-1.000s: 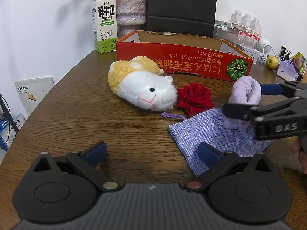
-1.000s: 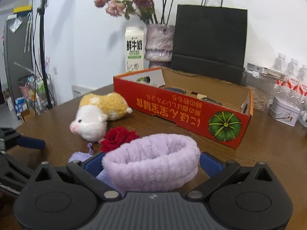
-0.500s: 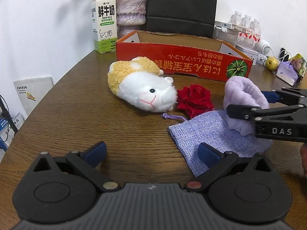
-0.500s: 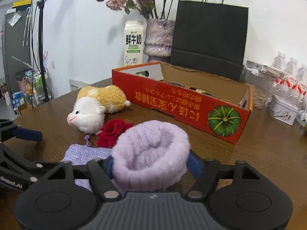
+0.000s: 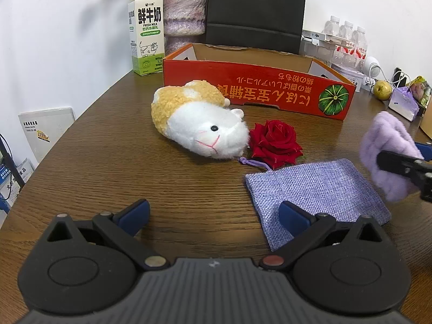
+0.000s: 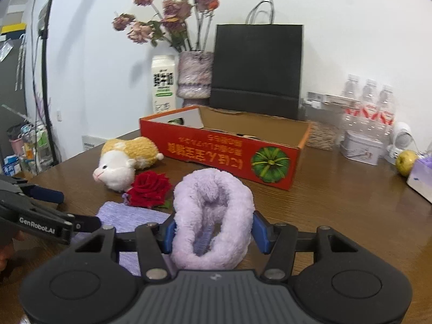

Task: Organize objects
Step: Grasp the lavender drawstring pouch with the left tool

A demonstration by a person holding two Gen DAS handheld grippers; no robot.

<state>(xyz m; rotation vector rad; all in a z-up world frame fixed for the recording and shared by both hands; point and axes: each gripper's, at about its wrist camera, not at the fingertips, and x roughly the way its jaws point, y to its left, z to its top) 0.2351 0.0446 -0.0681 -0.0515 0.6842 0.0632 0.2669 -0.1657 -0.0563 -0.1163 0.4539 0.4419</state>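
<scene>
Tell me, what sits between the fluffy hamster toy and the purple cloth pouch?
A red rose lies between the hamster toy and the purple pouch, touching the toy's snout. The pouch's drawstring curls there too. The left wrist view shows it best.

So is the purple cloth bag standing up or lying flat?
Lying flat. The purple drawstring bag is spread out on the wooden table, and it looks thin.

A dark wood-grain worktop [image 5: 113,162] carries a red cardboard tray [image 5: 256,86] printed with a green pumpkin. In front of it lie a yellow-and-white plush hamster [image 5: 197,120], a red rose [image 5: 275,141] touching its snout, and a lilac burlap drawstring pouch [image 5: 316,194]. A milk carton [image 5: 145,31], a mottled vase [image 5: 183,17] and a black paper bag [image 5: 255,10] stand at the back edge; a yellow-green apple [image 5: 382,90] sits far right.
</scene>
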